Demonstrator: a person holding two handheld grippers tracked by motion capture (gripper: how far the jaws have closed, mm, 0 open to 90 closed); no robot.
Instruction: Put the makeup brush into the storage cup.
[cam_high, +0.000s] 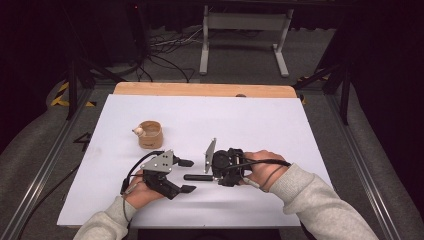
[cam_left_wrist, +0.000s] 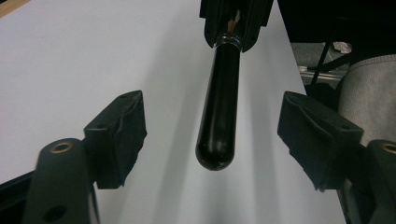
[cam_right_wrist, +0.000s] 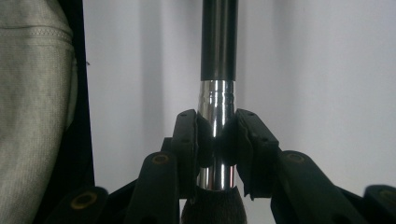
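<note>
A brush with a black handle (cam_high: 195, 177) and a shiny metal ferrule (cam_right_wrist: 216, 100) lies level just above the white table. My right gripper (cam_high: 212, 175) is shut on the ferrule, and its pads (cam_right_wrist: 187, 140) press it from both sides; dark bristles (cam_right_wrist: 212, 207) show behind the jaws. My left gripper (cam_high: 188, 175) stands open with the rounded end of the handle (cam_left_wrist: 219, 116) between its jaws. Neither left pad (cam_left_wrist: 123, 130) touches the handle, and a gap shows on each side.
A small wooden cup (cam_high: 150, 134) with a pale object on its rim (cam_high: 138, 131) stands behind the left hand. The white sheet (cam_high: 260, 120) covers a wooden tabletop. A grey sleeve (cam_right_wrist: 32, 93) is close beside the right gripper.
</note>
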